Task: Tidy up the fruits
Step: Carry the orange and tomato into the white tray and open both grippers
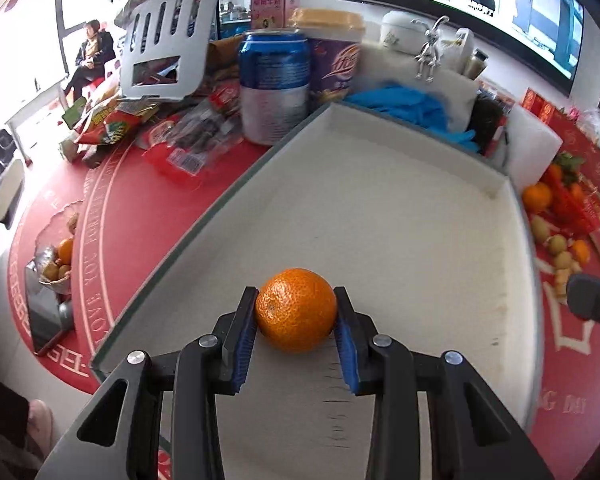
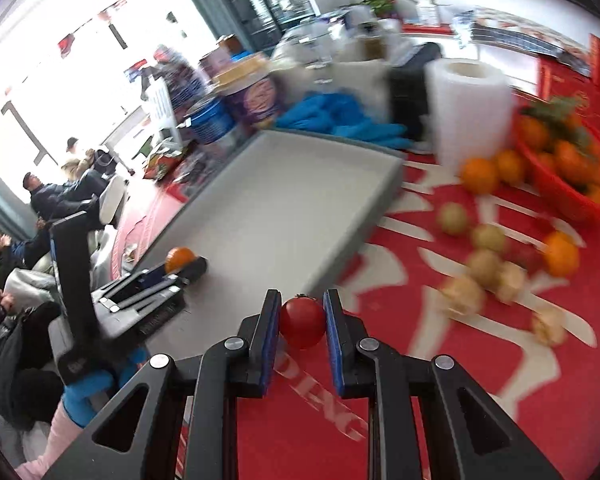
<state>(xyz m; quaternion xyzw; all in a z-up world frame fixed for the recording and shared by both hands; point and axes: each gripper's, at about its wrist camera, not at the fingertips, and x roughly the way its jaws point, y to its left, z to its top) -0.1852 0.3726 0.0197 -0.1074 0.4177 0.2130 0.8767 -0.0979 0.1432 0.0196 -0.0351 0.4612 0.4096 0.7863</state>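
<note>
Currently an orange (image 1: 296, 310) is clamped in the left hand-held gripper (image 1: 296, 312) over the grey tray (image 1: 380, 184); a small red fruit (image 2: 302, 323) is clamped in the right hand-held gripper (image 2: 302, 320), at the tray's near edge. Transfer step judged underway; next, lowering and release inside the tray are called for.

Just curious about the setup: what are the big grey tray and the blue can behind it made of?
The tray looks like matte grey plastic or coated board: flat, dull, scuffed, with thin upright walls; I can't tell which. The blue can looks like thin metal with a glossy printed skin: it has a rolled rim and sheen.
</note>
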